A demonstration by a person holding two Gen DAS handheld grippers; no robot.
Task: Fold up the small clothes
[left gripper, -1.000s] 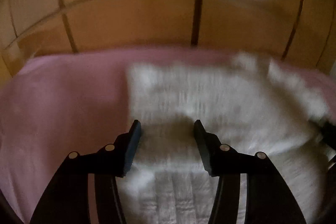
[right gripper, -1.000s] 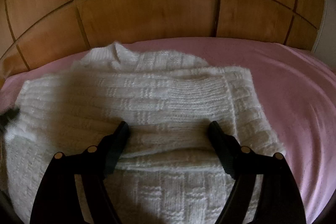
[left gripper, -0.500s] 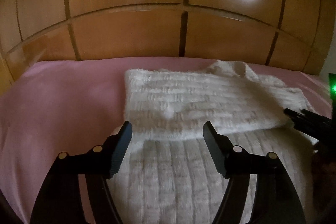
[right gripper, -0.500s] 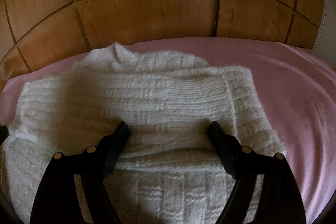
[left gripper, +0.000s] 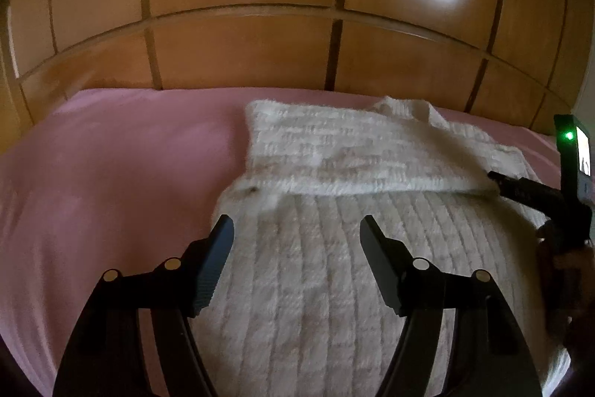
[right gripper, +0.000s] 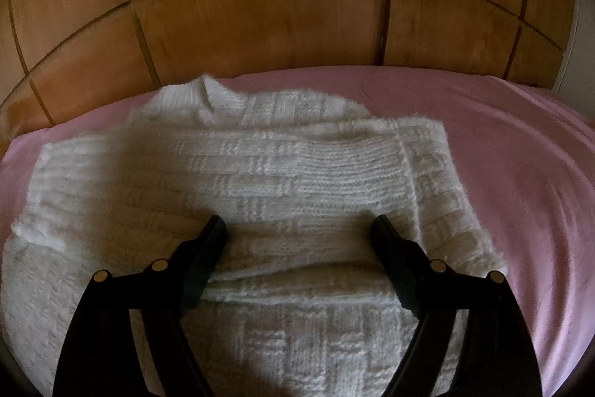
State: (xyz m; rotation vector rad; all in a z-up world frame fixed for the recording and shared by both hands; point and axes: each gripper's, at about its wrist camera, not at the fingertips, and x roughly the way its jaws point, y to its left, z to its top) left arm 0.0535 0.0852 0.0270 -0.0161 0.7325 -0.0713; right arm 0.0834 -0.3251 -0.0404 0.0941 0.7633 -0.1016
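Just one white knitted sweater (right gripper: pixel 260 181), one pink sheet (left gripper: pixel 111 173), two spread grippers

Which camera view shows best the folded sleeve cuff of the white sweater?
The right wrist view: the ribbed cuff of the white sweater lies sharp and central above the open right gripper. The left wrist view shows the fold blurred, its cuff indistinct.

white knit sweater (right gripper: pixel 260 173) | sleeves folded across body | flat on pink sheet (right gripper: pixel 520 155)
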